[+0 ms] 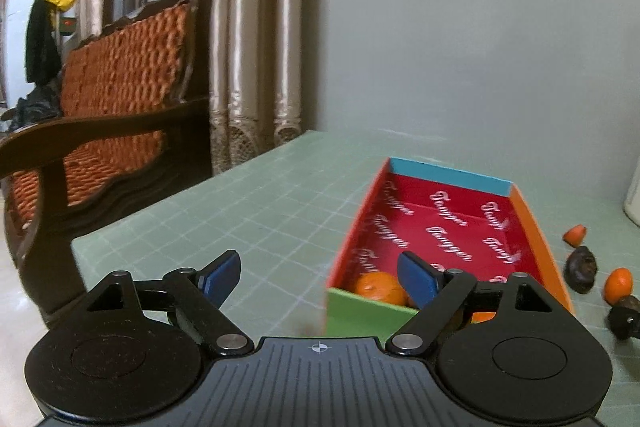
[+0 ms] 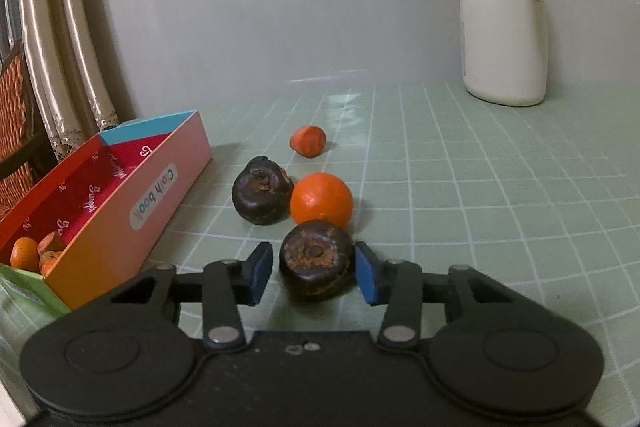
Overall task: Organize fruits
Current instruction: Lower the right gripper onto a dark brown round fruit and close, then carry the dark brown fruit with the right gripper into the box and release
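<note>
The right gripper (image 2: 314, 273) is the one placed to act: a dark fruit (image 2: 316, 263) sits straight ahead between its two blue pads, its flat stem end tipped up and toward the camera. The right-hand pad looks to be touching its side, while a thin gap shows at the left-hand pad, so the jaws stand partly closed around it and not yet clamped. The fruit is round and squat, with no long axis to line up on; closing the rest of the way should catch it across its widest part. Just behind it, touching or nearly so, is an orange (image 2: 321, 200), and beside that a second dark fruit (image 2: 262, 195); both are near enough to be nudged if the grip pushes forward. Farther from the dark fruit lies a small orange piece (image 2: 308, 141), and well beyond, against the wall, a cream jug (image 2: 502, 23). The box (image 2: 132, 203) lies to the left of the dark fruit, open-topped, with small orange fruits already at its near end, so the carry would probably go left over its side wall. The left gripper (image 1: 320, 277) hangs wide open and empty over the near end of that box, above one orange in the box (image 1: 378, 289).
</note>
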A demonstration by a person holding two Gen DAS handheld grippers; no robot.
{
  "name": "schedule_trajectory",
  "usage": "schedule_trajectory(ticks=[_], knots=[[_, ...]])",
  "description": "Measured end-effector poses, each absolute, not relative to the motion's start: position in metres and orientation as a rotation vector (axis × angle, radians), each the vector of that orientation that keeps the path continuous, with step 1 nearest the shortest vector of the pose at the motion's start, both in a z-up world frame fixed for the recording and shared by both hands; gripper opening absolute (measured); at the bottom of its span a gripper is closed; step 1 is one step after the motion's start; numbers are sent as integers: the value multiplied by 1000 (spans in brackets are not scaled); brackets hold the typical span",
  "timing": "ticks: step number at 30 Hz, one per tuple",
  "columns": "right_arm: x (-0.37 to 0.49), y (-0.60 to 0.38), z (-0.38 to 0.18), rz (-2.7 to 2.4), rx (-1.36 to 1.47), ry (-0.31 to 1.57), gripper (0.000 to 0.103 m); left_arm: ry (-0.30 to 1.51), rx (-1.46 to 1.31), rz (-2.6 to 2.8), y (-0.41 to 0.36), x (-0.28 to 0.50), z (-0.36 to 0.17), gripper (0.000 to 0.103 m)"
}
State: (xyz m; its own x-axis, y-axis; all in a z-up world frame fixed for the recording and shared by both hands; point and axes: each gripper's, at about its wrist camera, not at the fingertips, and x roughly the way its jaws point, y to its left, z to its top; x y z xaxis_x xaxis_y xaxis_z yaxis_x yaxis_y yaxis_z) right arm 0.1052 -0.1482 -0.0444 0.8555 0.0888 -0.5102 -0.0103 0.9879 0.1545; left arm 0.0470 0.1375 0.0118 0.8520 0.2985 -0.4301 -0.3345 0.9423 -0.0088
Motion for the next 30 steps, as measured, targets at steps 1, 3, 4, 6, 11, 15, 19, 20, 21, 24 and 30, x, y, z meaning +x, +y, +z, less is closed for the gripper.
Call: schedule_trajectory(ticks=[1, 3, 4, 6, 11, 15, 19, 20, 21, 24, 30], knots=[[105, -149, -44, 51, 150, 543, 39, 440, -88, 343, 141, 45, 11, 85], [106, -149, -44, 50, 150, 543, 39, 444, -93, 363, 148, 42, 10, 86], [106, -148, -44, 49, 147, 542, 39, 446, -95, 371, 151, 41, 9, 86], [106, -148, -44, 49, 141, 542, 39, 452, -96, 385, 157, 39, 8, 86], [105, -146, -44, 46, 123, 540, 39, 468, -104, 411, 169, 34, 3, 87], [105, -144, -43, 45, 108, 535, 38, 475, -103, 427, 173, 35, 0, 87], [103, -142, -43, 45, 98, 530, 38, 483, -122, 434, 179, 36, -2, 87], [102, -141, -42, 45, 94, 527, 38, 484, -124, 436, 180, 36, -2, 87], [101, -141, -42, 47, 94, 525, 38, 483, -125, 436, 180, 35, -2, 87], [98, -138, -40, 60, 83, 519, 38, 481, -127, 435, 182, 35, -3, 87], [90, -132, -34, 81, 71, 496, 38, 476, -146, 437, 184, 33, -2, 88]])
